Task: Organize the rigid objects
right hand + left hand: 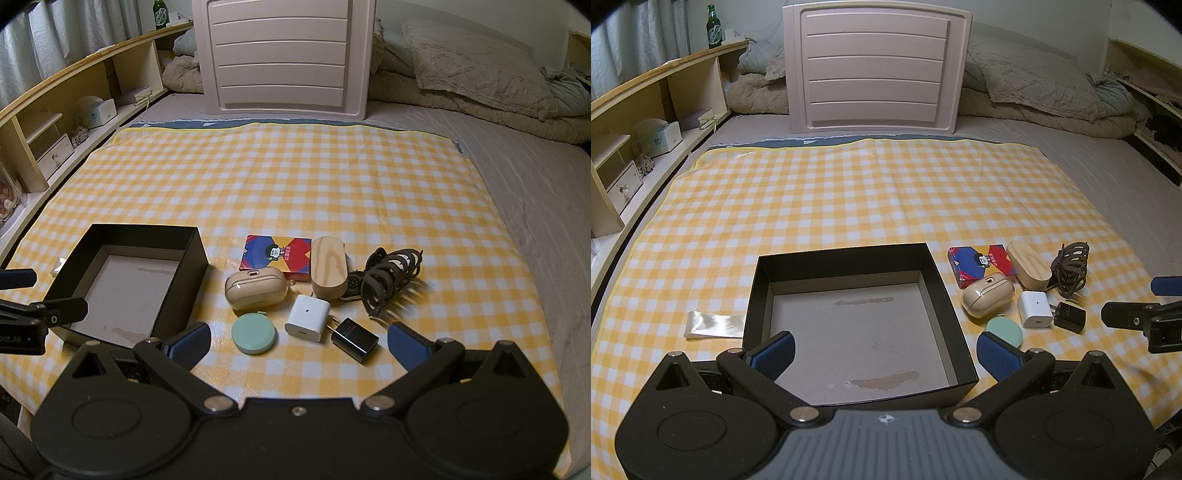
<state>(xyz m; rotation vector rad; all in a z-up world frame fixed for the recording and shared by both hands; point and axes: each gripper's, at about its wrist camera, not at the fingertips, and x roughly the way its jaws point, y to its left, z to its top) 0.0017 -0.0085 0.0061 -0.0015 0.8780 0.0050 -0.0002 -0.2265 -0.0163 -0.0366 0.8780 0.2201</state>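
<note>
While both tools gape empty, the right tool (297, 345) sits nearest the mint round case (253, 337), just ahead-left; the black box (934, 288) lies further left.

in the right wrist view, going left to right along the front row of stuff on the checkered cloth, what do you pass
black box → round mint green case → white charger → black plug adapter
</note>
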